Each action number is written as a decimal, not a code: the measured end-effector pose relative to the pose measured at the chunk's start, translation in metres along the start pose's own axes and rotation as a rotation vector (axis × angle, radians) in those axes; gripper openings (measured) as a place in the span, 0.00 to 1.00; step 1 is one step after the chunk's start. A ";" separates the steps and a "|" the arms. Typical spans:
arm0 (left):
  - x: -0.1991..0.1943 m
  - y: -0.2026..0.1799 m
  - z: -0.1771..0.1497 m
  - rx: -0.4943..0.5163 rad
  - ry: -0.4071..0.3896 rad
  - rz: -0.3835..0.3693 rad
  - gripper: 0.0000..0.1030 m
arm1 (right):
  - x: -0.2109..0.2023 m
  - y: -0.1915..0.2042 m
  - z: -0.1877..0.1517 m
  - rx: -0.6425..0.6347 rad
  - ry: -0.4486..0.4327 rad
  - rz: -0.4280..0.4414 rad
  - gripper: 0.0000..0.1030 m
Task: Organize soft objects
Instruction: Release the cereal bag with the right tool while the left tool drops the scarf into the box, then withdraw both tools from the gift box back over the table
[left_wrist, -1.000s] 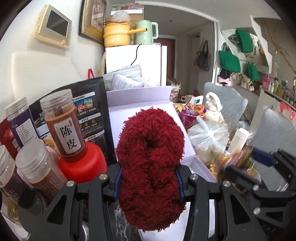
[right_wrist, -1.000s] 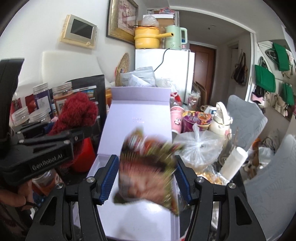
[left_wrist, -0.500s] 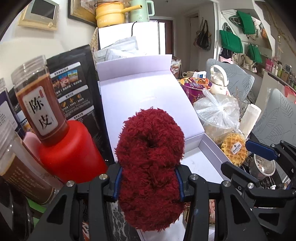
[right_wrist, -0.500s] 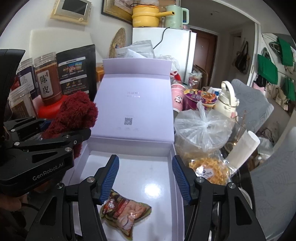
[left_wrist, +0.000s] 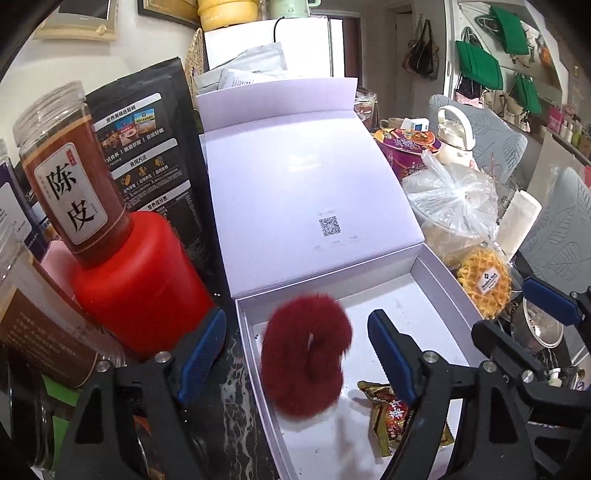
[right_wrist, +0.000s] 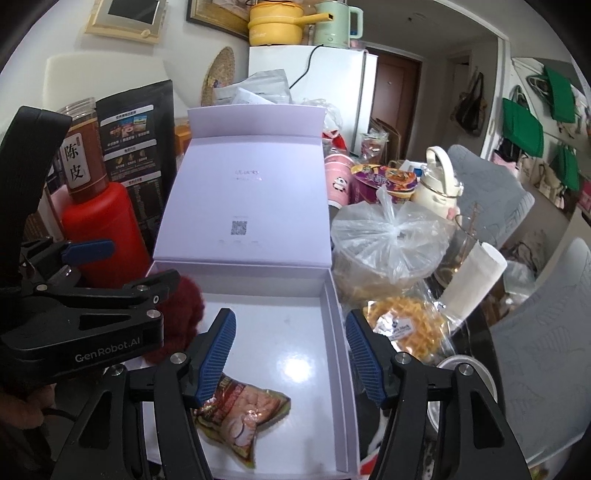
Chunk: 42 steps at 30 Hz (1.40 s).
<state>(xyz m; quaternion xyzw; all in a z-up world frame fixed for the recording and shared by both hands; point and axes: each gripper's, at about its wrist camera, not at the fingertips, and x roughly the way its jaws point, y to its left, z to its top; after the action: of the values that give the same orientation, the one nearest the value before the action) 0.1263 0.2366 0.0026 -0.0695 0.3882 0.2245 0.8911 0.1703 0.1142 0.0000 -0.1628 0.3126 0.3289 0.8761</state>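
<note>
The left gripper (left_wrist: 297, 338) has its blue pads spread and still widening, and the fluffy dark red scrunchie (left_wrist: 304, 356) sits loose between them without touching either pad, blurred, over the near left corner of the open lilac box (left_wrist: 439, 284). The right gripper (right_wrist: 290, 354) also stands apart with its jaws widening a little and nothing clamped between them; just below its left pad a shiny snack packet (right_wrist: 240, 413) lies flat on the white floor of the box, toward the near edge. The box lid (right_wrist: 243, 195) leans back upright behind the tray. At the desk's left edge a red canister (left_wrist: 136, 284) stands against the box with a brown jar (left_wrist: 70, 170) on top, and a black pouch (left_wrist: 147, 147) behind. Off the box's right side are a knotted plastic bag (right_wrist: 388, 236) and a waffle pack (right_wrist: 402, 328).
</note>
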 end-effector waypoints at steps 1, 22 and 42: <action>-0.002 0.000 0.000 -0.002 -0.002 -0.003 0.77 | -0.001 -0.001 -0.001 0.003 0.003 -0.001 0.62; -0.081 0.000 -0.007 -0.029 -0.089 -0.016 0.77 | -0.074 -0.001 -0.006 0.041 -0.063 -0.038 0.67; -0.165 0.014 -0.042 -0.019 -0.201 -0.063 0.81 | -0.160 0.015 -0.034 0.047 -0.157 -0.103 0.76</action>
<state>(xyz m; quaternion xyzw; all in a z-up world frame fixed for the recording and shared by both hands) -0.0067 0.1798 0.0936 -0.0674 0.2924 0.2058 0.9314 0.0510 0.0329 0.0784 -0.1317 0.2418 0.2880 0.9172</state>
